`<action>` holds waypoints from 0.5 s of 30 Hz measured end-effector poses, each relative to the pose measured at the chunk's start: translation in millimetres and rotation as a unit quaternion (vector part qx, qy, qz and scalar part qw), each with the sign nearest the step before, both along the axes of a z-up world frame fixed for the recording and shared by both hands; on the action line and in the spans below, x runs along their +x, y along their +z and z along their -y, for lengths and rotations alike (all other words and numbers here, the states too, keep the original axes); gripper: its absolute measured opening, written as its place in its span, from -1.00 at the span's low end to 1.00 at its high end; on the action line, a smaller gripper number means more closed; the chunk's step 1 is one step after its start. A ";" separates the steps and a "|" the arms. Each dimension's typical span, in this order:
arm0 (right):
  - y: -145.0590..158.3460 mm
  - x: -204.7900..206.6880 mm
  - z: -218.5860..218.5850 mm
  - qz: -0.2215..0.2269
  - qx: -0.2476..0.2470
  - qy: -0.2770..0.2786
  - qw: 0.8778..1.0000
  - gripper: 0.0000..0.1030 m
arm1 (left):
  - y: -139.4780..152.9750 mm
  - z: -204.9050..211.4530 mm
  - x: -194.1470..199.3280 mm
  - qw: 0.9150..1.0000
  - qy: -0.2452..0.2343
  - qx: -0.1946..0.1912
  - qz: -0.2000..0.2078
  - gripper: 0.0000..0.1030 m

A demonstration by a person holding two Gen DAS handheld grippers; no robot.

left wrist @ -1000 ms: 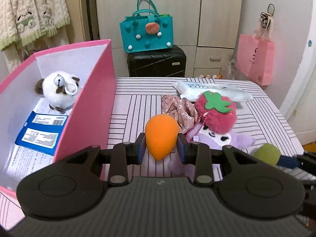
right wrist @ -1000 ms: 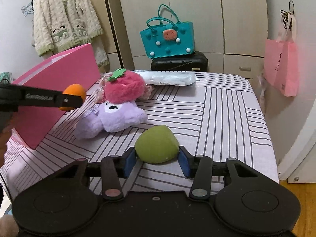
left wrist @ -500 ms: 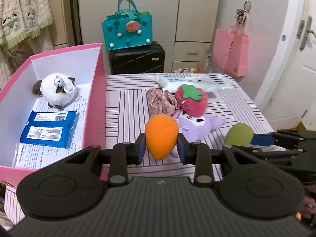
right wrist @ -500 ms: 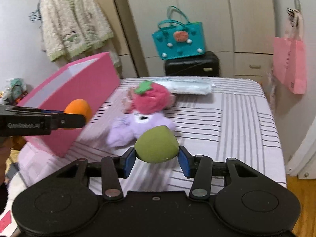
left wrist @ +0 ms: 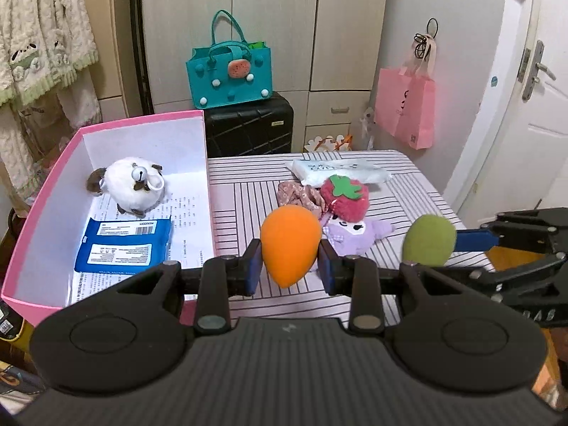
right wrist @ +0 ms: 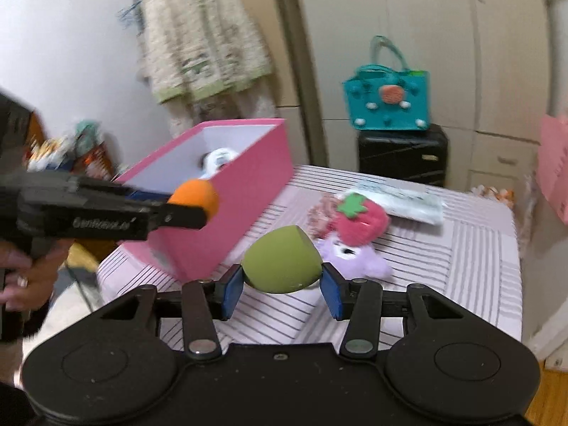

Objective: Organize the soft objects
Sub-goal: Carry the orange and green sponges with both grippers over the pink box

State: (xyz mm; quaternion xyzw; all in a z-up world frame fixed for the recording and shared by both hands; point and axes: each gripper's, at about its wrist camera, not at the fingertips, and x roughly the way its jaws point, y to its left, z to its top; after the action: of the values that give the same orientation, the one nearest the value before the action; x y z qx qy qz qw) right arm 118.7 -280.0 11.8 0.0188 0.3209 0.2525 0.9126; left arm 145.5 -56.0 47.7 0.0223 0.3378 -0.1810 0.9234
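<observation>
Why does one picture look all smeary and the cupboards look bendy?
Right wrist view: motion blur smears the hanging cardigan, teal bag and pink box, while the green sponge stays sharper. Left wrist view: crisp. In both, the fisheye lens bends straight cupboard and door edges.

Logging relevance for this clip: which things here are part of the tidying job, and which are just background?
Job:
- orange sponge in left gripper
- green sponge in right gripper
- pink box
- strawberry plush, purple plush, floral scrunchie on the table

Background:
- teal bag
- black suitcase
- pink shopping bag
- hanging cardigan
</observation>
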 end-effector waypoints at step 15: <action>59.6 5.5 -35.9 0.030 -0.040 0.065 0.997 0.03 | 40.1 -33.9 -26.0 0.999 -0.035 -0.022 -0.009 -0.38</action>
State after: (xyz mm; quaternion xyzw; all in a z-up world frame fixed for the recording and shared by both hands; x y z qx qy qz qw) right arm 124.2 -244.1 71.5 -0.0459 0.3033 0.2986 0.9037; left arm 119.6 -22.1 87.8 0.0122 0.3413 -0.2210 0.9135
